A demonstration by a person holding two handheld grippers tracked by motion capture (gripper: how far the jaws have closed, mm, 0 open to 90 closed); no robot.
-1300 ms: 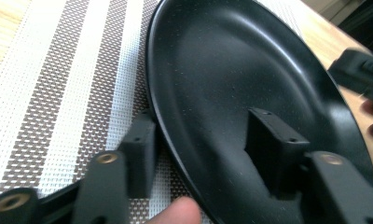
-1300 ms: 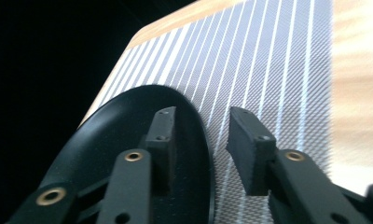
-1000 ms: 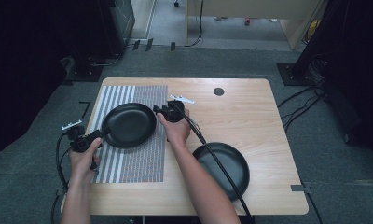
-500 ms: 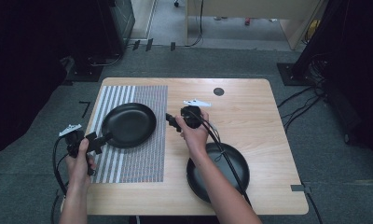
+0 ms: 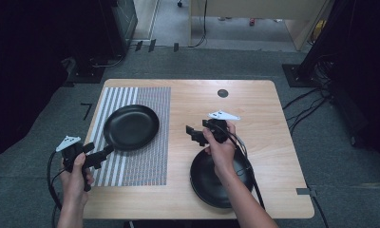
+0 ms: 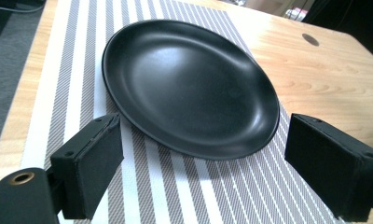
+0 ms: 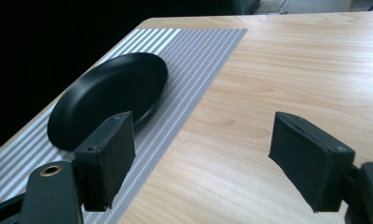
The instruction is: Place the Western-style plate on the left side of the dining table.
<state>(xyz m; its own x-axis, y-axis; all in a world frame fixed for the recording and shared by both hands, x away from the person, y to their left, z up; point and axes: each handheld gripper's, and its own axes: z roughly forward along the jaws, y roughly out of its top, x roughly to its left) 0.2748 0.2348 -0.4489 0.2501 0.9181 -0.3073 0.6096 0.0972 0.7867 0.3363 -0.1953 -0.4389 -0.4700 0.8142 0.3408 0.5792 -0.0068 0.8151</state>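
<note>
A black plate lies flat on the striped placemat at the table's left. My left gripper sits just off the plate's near-left rim, open and holding nothing. In the left gripper view the plate lies beyond the spread jaws of that gripper. My right gripper hovers open over bare wood right of the mat, pointing left. The right gripper view shows the plate past its own spread jaws. A second black plate lies at the front right, partly under the right forearm.
The wooden table has a round cable hole near its far edge. Cables trail from both grippers off the front. Dark equipment and floor cables surround the table.
Both grippers have drawn back from the plate on the mat: the left toward the front-left corner, the right rightward to the table's middle. The plate stays on the mat.
</note>
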